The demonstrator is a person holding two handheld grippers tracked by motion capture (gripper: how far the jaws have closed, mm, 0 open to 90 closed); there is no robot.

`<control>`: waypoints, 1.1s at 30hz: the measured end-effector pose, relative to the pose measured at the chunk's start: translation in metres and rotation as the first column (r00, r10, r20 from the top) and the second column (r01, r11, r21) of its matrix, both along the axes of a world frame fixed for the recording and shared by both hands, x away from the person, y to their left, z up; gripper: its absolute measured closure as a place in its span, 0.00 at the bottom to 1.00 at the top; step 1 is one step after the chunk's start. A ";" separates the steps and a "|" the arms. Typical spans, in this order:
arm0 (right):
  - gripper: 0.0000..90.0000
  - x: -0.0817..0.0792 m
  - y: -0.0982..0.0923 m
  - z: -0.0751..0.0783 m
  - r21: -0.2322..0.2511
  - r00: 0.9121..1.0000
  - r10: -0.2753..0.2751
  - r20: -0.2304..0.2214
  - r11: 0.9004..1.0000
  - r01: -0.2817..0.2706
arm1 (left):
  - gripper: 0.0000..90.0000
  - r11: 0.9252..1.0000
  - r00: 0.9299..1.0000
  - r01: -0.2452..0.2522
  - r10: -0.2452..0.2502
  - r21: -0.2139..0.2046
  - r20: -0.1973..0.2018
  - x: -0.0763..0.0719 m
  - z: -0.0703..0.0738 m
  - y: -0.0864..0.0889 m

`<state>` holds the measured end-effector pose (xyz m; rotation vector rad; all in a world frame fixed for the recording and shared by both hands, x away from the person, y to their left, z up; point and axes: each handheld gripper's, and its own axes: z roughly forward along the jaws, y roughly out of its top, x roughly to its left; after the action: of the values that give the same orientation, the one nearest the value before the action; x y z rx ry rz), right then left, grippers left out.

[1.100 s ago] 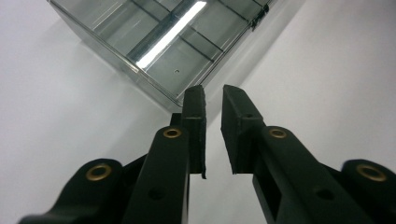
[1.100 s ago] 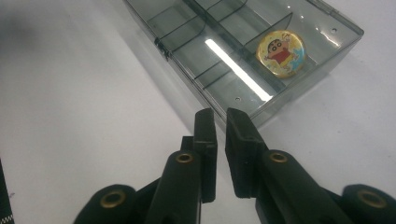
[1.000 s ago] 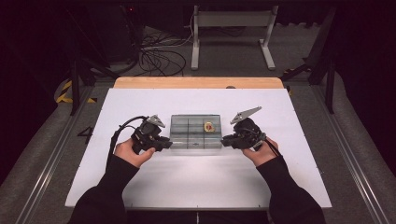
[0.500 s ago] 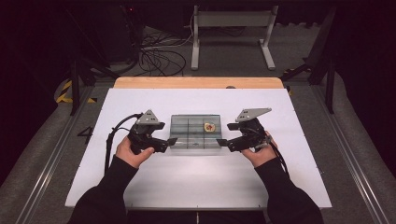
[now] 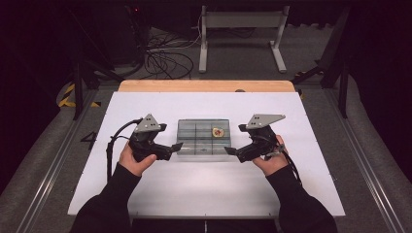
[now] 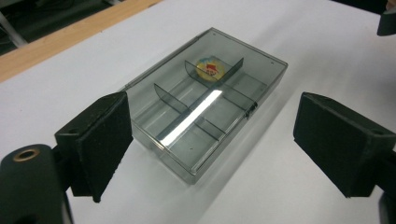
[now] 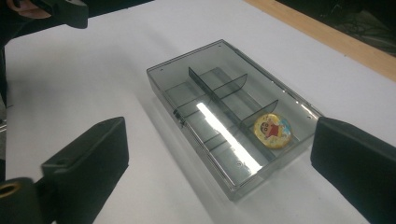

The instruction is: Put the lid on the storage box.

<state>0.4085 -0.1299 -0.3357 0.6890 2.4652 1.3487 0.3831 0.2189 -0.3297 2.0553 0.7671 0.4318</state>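
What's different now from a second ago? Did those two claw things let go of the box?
Yes. The left gripper and right gripper have just been opening their jaws and drawn slightly back from the ends of the clear box, letting it go. The box and the round badge inside stayed put.

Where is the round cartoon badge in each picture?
High view: the badge sits right of centre, in the clear box.
Left gripper view: upper middle, in the far end.
Right gripper view: right of centre, in the near end.
Shared landmark: the box's dividers.

Lab: white worktable (image 5: 160,194), floor cables (image 5: 163,58), metal stand (image 5: 241,19), dark surroundings.
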 end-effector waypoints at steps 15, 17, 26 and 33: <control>0.04 -0.009 -0.011 -0.001 0.043 0.999 -0.003 0.037 0.999 0.002 | 0.08 0.999 0.999 0.017 -0.014 -0.049 0.051 -0.012 -0.004 0.011; 0.03 -0.011 -0.012 -0.002 0.052 0.999 0.002 0.045 0.999 -0.004 | 0.08 0.998 0.998 0.020 -0.016 -0.065 0.054 -0.015 -0.006 0.014; 0.02 -0.018 -0.025 -0.012 0.090 0.997 -0.006 0.076 0.996 -0.001 | 0.08 0.989 0.994 0.032 -0.017 -0.141 0.108 -0.027 -0.019 0.033; 0.02 -0.023 -0.034 -0.025 0.102 0.997 -0.007 0.073 0.995 0.000 | 0.08 0.991 0.990 0.038 -0.020 -0.132 0.136 -0.036 -0.035 0.043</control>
<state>0.3854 -0.1642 -0.3607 0.6538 2.3508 1.4800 0.3469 0.2618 -0.3642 1.8888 0.6665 0.4843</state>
